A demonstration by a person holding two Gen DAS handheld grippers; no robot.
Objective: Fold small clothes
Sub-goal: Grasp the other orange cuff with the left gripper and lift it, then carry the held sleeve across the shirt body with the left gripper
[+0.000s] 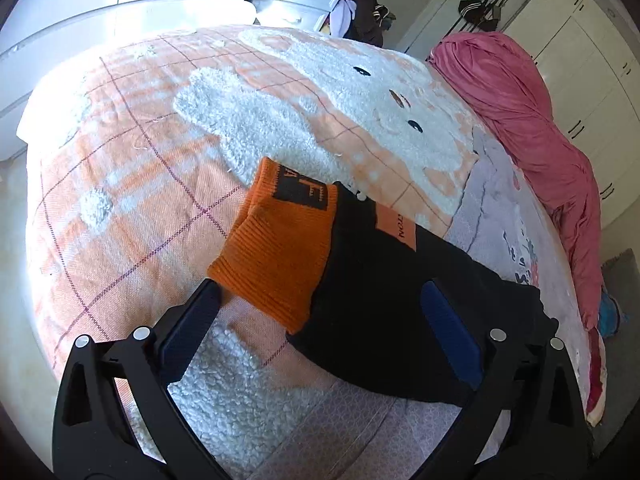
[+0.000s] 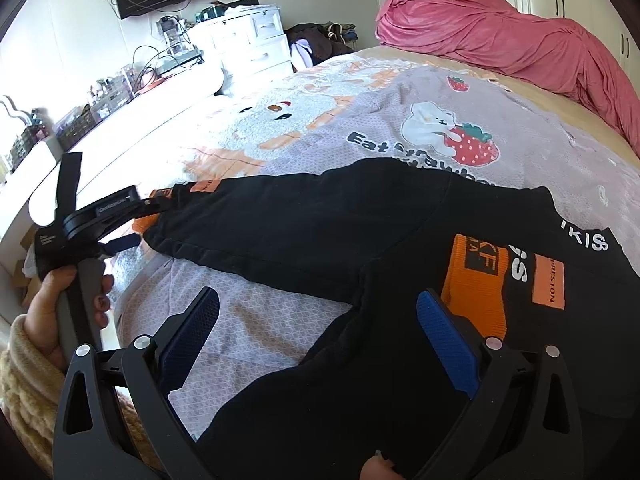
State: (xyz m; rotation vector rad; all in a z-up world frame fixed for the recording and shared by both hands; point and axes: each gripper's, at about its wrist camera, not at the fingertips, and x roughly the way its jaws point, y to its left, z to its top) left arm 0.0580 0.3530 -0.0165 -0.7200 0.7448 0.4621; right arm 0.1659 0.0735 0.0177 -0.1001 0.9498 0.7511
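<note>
A pair of black pants [image 2: 320, 232] with orange rib cuffs lies spread on the bed. One leg runs left, and its orange cuff [image 1: 276, 248] rests between the wide-apart fingers of my left gripper [image 1: 320, 292], which is open and holds nothing. From the right wrist view, that left gripper [image 2: 154, 220] is held by a hand at the leg's end. The other leg is folded up, its orange cuff [image 2: 476, 280] lying by the waistband. My right gripper [image 2: 318, 300] is open over the crotch area, with black cloth between its blue pads [image 2: 448, 340].
The pants lie on a lilac strawberry-print blanket [image 2: 440, 132] and an orange plaid blanket with a fluffy white bunny [image 1: 280, 92]. A bunched pink duvet [image 2: 500, 28] fills the bed's far right side. A white desk and drawers [image 2: 248, 40] stand beyond the left edge.
</note>
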